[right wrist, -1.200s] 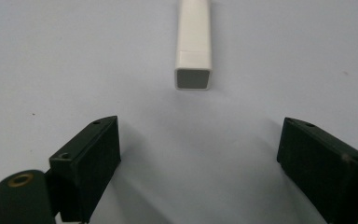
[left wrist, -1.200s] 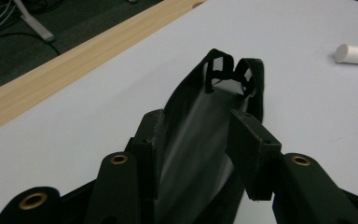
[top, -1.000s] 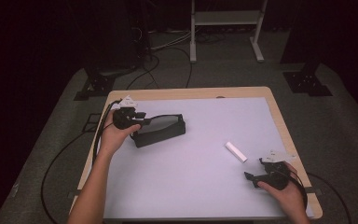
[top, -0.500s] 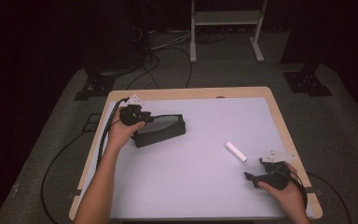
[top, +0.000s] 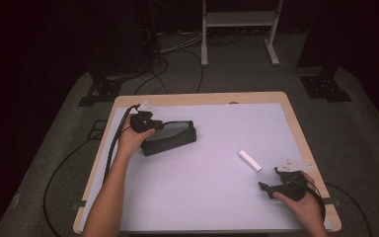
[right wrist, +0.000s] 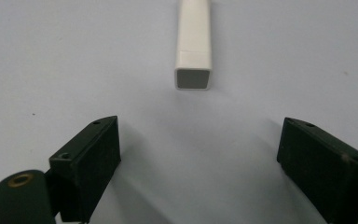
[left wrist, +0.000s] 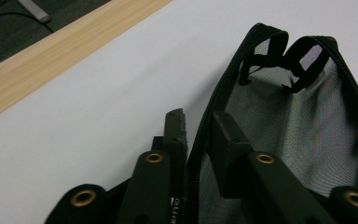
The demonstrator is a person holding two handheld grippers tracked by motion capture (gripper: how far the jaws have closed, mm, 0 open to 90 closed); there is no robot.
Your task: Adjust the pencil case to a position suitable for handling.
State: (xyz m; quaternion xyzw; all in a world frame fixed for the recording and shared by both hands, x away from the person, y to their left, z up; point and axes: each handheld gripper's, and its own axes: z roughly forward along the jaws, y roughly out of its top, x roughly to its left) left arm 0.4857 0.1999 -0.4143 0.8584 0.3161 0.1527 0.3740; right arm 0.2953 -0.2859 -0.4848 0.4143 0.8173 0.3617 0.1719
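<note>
At surface's left, left gripper (left wrist: 193, 140) has just been closing on black pouch (top: 170, 137) rim; right gripper (right wrist: 198, 154) apart near white stick (right wrist: 194, 44).

We count one desk (top: 212, 197), pale on top with a wooden edge. On it we count one black mesh pouch (top: 170, 138) and one white stick (top: 249, 161), so two loose things in all. We count two hand-held grippers, the left gripper (top: 150, 126) and the right gripper (top: 269, 186), each with two black jaws.
</note>
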